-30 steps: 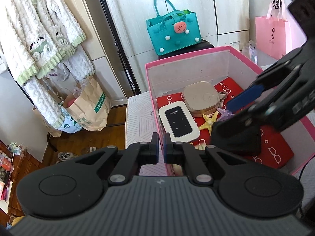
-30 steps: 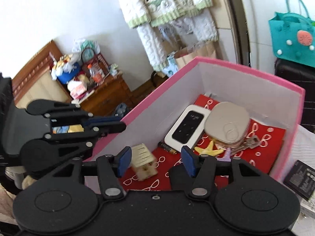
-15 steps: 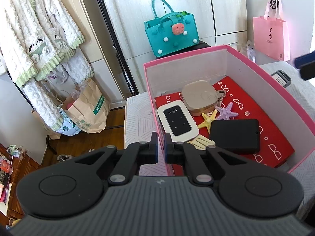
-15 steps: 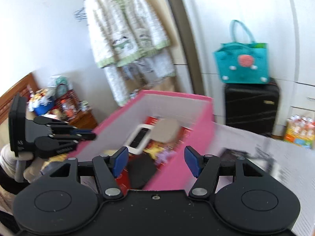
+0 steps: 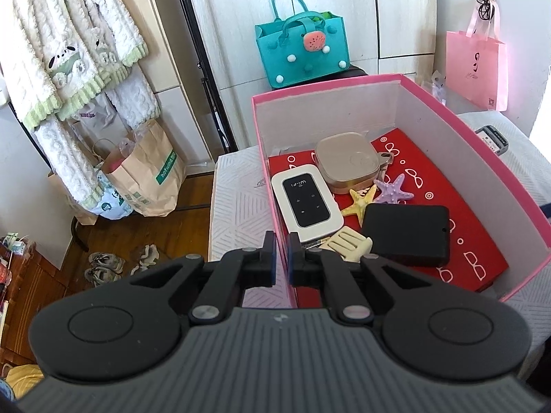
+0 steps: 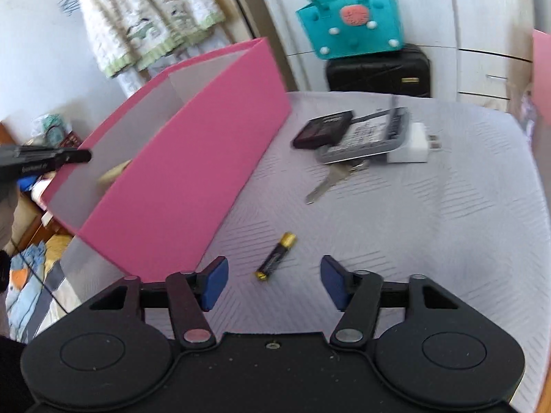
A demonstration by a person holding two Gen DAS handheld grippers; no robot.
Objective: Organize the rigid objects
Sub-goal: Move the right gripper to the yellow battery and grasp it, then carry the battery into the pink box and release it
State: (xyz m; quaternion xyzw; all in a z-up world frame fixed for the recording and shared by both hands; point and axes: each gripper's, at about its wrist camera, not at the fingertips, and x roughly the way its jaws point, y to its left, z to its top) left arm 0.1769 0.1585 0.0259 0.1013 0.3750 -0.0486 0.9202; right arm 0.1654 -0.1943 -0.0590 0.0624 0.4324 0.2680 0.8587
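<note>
My right gripper (image 6: 273, 284) out of box (image 5: 482, 158) now, over bedspread, jaws closing, nothing between yet. Battery (image 6: 275, 256) just ahead on cover: likely next pick. Left gripper (image 5: 281, 258) clenched on box wall, steadying. Black case (image 5: 408, 235) now inside box.

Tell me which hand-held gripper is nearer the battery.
Right. The right hand-held gripper, jaws closing with nothing between them, hangs just short of the battery on the cloth. The left hand-held gripper is shut at the pink box.

Bed (image 6: 430, 213): box (image 6: 193, 179); battery (image 6: 275, 256); key (image 6: 325, 182)
</note>
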